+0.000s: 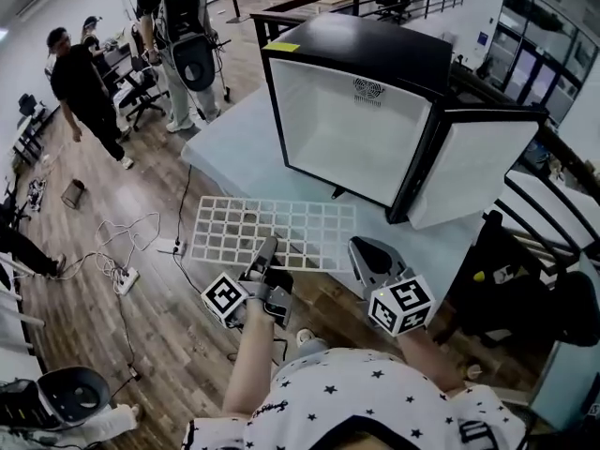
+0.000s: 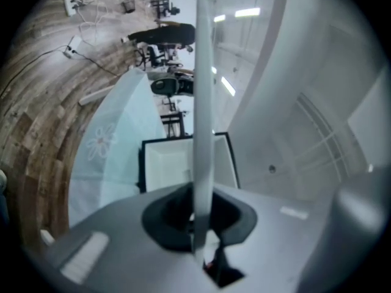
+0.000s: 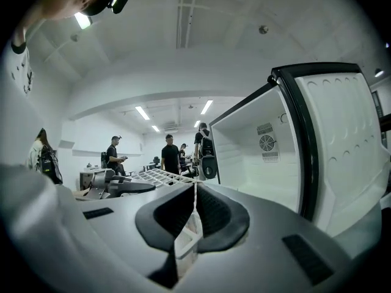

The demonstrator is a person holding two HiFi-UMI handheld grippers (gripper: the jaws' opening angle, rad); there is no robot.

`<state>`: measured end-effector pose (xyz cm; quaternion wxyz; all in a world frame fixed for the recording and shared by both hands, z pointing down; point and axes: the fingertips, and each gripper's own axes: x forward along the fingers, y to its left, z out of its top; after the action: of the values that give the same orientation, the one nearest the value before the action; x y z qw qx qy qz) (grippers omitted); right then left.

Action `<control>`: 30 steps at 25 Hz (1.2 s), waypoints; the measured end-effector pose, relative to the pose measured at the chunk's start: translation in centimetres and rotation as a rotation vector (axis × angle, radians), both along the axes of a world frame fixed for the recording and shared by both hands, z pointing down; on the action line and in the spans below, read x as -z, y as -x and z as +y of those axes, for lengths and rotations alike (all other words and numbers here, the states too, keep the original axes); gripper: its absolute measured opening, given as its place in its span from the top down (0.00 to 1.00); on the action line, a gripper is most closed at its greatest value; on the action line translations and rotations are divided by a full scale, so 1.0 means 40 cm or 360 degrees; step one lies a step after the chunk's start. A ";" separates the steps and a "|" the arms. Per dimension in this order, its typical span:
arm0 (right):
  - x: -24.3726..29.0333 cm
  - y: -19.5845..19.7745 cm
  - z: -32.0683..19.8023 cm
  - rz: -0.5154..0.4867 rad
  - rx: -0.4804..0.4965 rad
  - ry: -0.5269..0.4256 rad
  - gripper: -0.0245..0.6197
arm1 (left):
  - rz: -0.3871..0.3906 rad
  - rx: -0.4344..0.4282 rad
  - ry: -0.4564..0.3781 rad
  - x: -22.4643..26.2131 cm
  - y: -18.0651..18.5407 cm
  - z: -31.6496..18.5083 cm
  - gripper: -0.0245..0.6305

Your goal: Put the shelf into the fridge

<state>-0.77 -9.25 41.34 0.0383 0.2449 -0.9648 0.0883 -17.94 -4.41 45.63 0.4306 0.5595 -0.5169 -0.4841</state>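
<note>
A white wire-grid shelf (image 1: pixel 281 228) hangs level in front of the open black mini fridge (image 1: pixel 347 129), whose white inside faces me. My left gripper (image 1: pixel 266 251) is shut on the shelf's near edge at the left. My right gripper (image 1: pixel 361 251) is shut on the same edge at the right. In the left gripper view the shelf (image 2: pixel 203 102) runs edge-on as a white bar out of the left gripper (image 2: pixel 198 215) toward the fridge (image 2: pixel 177 163). In the right gripper view the right gripper (image 3: pixel 194 209) pinches a white wire, with the grid (image 3: pixel 160 176) stretching left and the fridge (image 3: pixel 250 157) ahead.
The fridge stands on a table (image 1: pixel 225 143) with a pale cloth, its door (image 1: pixel 469 172) swung open to the right. Cables and a power strip (image 1: pixel 127 275) lie on the wooden floor at left. People (image 1: pixel 84 87) stand at the back left. A black railing (image 1: pixel 553 186) runs along the right.
</note>
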 end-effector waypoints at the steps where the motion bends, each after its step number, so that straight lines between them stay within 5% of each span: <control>1: -0.002 0.005 -0.007 0.0004 -0.0026 0.0001 0.93 | 0.0010 -0.0025 -0.0010 0.004 0.007 -0.016 0.92; 17: -0.040 0.025 -0.040 0.0043 -0.0344 0.0022 0.92 | 0.0075 -0.0418 -0.0014 -0.012 0.064 -0.211 0.92; 20: -0.054 0.022 -0.039 0.0064 -0.0369 0.0044 0.73 | 0.0093 -0.0478 -0.0031 -0.008 0.065 -0.247 0.92; 23: -0.075 0.022 -0.052 0.0126 -0.0376 0.0069 0.66 | 0.0103 -0.0521 -0.0025 -0.003 0.058 -0.289 0.92; 30: -0.097 0.056 -0.061 0.0226 -0.0375 0.0049 0.63 | 0.0160 -0.0605 -0.0036 -0.004 0.046 -0.329 0.92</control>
<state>-3.00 -11.67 45.24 0.0997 0.3615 -0.9227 0.0895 -19.79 -17.56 45.80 0.5332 0.6270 -0.3743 -0.4271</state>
